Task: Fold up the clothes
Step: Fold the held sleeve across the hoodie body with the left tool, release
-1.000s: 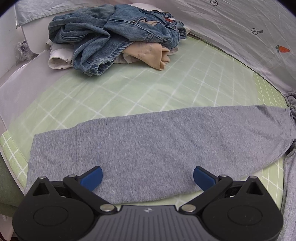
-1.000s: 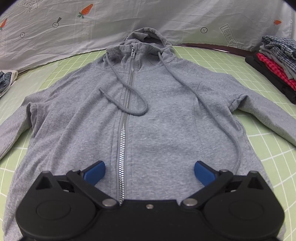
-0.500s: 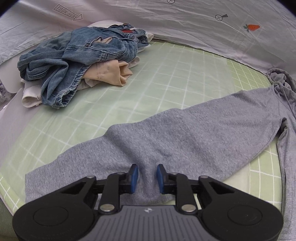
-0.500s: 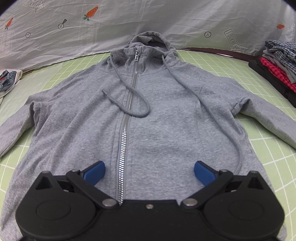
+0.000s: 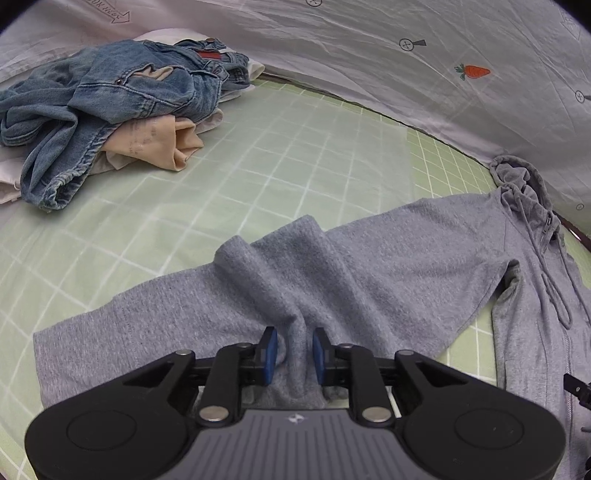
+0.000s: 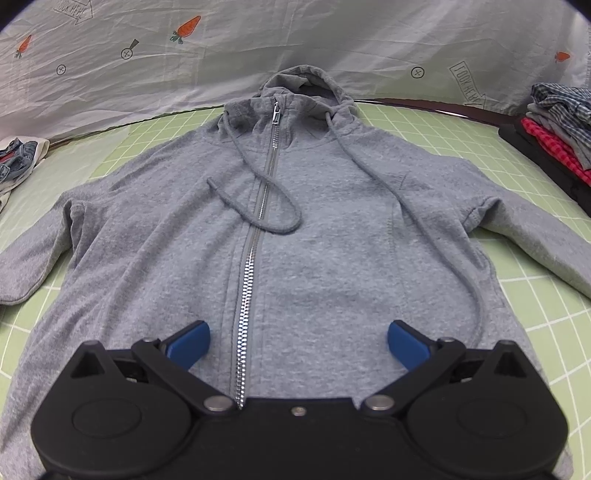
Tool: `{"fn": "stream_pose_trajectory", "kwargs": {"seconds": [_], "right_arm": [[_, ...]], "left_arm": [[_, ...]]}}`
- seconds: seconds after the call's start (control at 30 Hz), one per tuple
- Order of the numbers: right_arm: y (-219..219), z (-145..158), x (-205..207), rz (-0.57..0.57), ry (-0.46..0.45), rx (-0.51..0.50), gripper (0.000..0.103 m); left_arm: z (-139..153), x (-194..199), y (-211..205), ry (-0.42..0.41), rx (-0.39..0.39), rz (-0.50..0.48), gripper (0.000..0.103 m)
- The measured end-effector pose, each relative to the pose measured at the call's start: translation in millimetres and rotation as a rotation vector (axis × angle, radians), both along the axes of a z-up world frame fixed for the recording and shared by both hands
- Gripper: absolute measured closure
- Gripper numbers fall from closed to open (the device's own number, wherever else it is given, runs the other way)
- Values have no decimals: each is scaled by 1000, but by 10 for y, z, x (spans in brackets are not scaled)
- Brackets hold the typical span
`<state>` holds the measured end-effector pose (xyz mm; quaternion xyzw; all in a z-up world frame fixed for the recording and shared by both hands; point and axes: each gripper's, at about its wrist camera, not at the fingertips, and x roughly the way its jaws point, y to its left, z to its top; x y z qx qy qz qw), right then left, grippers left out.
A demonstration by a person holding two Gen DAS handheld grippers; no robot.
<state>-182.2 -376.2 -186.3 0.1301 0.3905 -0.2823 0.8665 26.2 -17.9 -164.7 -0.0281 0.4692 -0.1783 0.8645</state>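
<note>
Left gripper: the left gripper (image 5: 294, 350) has its blue pads drawn in close on a pinch of the grey zip-up hooded sweatshirt (image 6: 295, 236), at the sleeve (image 5: 332, 288); a second ago the jaws stood wide over flat cloth. The jaws are easing apart now, with the fold of fabric still between them.
Sleeve: bunched into raised ridges in front of the pads, where it lay smooth before; its cuff end trails off to the left.
Right gripper: the right gripper (image 6: 298, 341) hangs over the lower front of the sweatshirt, jaws spread wide, holding nothing, unchanged.
Sweatshirt: spread face up on the green gridded mat (image 6: 480, 147), zipper (image 6: 255, 236) closed, hood toward the pale carrot-print sheet (image 6: 295, 33).
Surroundings: a heap of blue denim clothes (image 5: 110, 99) sits far left; a stack of folded checked shirts (image 6: 557, 125) sits far right.
</note>
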Motion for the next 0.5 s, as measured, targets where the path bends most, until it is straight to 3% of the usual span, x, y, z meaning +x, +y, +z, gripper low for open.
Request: {"fn": "stream_pose_trajectory", "kwargs": {"seconds": [0.13, 0.23, 0.33, 0.43, 0.5], "right_arm": [[1, -2, -3, 2, -2, -2, 0], [2, -5, 5, -3, -4, -5, 0], [5, -9, 14, -13, -8, -9, 0], [6, -12, 17, -17, -10, -11, 0], [7, -12, 11, -16, -11, -11, 0]], "left_arm": [[159, -134, 303, -54, -15, 140, 50], [213, -178, 546, -77, 2, 281, 41], [118, -131, 739, -32, 44, 392, 33], [-25, -107, 878, 32, 40, 439, 31], [-55, -115, 880, 29, 45, 445, 29]]}}
